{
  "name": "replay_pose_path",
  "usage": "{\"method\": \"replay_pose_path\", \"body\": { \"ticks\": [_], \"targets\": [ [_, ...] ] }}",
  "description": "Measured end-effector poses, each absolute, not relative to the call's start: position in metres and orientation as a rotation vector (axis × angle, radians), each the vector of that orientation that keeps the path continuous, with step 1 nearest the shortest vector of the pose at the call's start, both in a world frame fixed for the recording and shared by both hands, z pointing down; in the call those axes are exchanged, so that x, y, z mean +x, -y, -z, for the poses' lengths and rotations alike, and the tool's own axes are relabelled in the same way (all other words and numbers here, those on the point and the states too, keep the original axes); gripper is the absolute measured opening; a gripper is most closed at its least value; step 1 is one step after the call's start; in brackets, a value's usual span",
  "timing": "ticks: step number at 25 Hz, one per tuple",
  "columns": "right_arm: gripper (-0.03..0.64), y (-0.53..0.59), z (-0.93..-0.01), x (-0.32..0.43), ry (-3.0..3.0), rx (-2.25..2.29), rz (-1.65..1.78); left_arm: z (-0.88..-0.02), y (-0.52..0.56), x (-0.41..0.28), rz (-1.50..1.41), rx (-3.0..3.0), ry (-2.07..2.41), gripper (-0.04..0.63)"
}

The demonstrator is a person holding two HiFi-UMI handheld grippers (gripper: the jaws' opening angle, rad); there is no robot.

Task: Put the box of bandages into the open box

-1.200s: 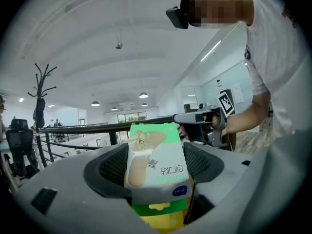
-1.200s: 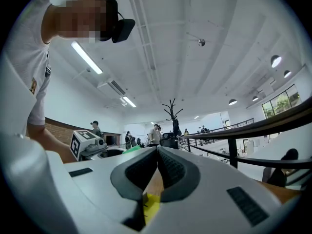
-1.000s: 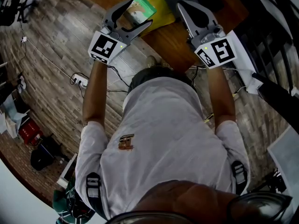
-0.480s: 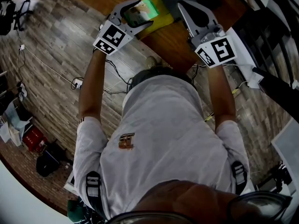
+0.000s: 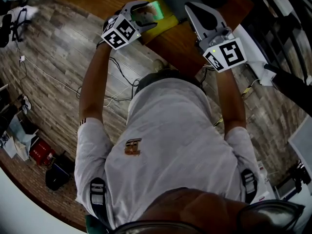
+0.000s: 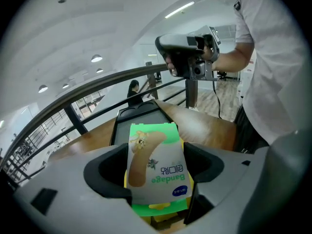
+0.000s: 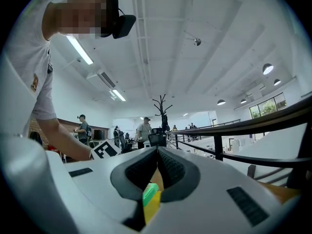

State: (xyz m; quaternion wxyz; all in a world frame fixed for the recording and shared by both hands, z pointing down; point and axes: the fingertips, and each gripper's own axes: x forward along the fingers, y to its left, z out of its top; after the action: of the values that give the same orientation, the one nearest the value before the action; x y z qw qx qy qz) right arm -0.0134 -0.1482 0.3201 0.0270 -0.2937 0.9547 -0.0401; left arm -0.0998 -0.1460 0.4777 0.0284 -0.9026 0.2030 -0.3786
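While my left gripper (image 6: 157, 199) clamps the box of bandages (image 6: 158, 167) between its dark rubbery pads, I see the flat carton's glossy green-and-white face, printed with a tan strip shape. In the head view the left gripper (image 5: 145, 14) holds the carton over the open box (image 5: 165, 19), a yellow cardboard one sitting on the smooth wooden table (image 5: 178, 40). Yellow edges peek out around the carton's lower end; whether it sits inside yet, I can't tell. Beyond it lies a dark rectangular tray (image 6: 139, 117) with a raised rim. My right gripper (image 7: 157, 156) has its ridged black pads pressed together on nothing, and it hangs just beside the yellow box, above the table.
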Motion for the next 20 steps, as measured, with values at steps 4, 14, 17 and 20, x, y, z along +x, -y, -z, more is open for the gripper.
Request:
{"method": "replay_pose_path", "body": {
  "ticks": [4,14,17,20],
  "targets": [
    [0.032,0.152,-0.324,-0.008,-2.951,-0.946,0.142,-0.494,0.153,-0.098,1.238,-2.797,-0.545,0.368],
    [0.032,0.167,-0.344,0.005,-2.95,-1.025,0.186,-0.547,0.167,-0.094,1.443,-2.765,-0.332,0.368],
    [0.032,0.169,-0.347,0.009,-2.952,-1.043,0.192,-0.558,0.17,-0.094,1.487,-2.756,-0.295,0.368],
    [0.032,0.17,-0.349,0.014,-2.95,-1.064,0.198,-0.567,0.171,-0.092,1.53,-2.752,-0.255,0.368]
  ]
}}
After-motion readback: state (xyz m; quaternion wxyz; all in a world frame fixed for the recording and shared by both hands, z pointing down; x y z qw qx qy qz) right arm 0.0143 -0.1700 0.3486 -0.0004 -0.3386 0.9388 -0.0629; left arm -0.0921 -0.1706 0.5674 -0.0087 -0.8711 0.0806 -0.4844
